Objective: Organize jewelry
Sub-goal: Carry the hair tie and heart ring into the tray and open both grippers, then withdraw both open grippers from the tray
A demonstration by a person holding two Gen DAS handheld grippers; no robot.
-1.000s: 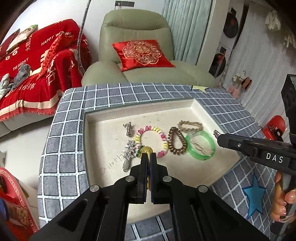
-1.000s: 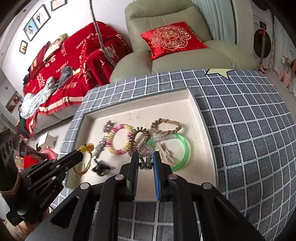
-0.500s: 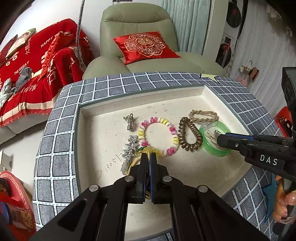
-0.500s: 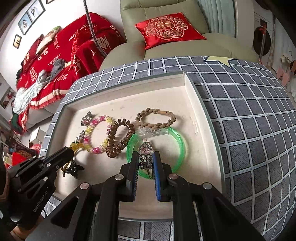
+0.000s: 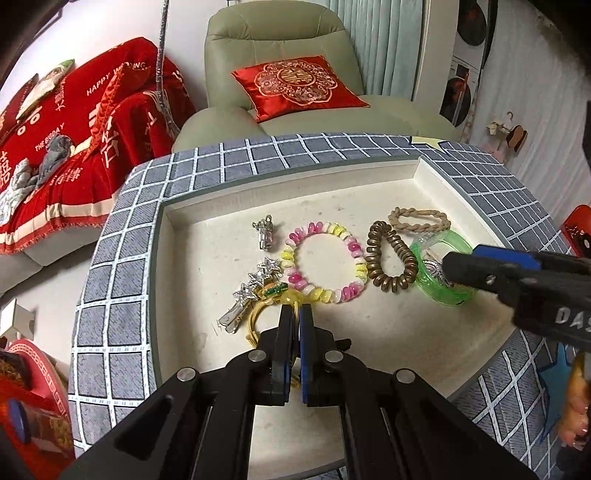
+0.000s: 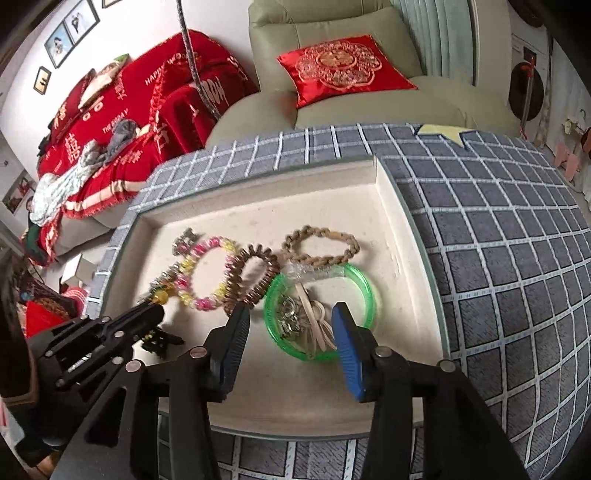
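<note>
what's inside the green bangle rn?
Inside the green bangle: a silver heart clip and beige elastic bands. The right gripper, open, hovers above them; anything beneath the pile is hidden.

Glossy translucent green plastic bangle (image 6: 364, 291), shiny metal star clip (image 5: 248, 291), matt cream tray (image 5: 388, 325), checked cloth cover (image 6: 498, 229).

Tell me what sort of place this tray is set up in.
Most likely a home living room: a green armchair with a red embroidered cushion, a sofa under a red throw, and framed photos on the wall.
</note>
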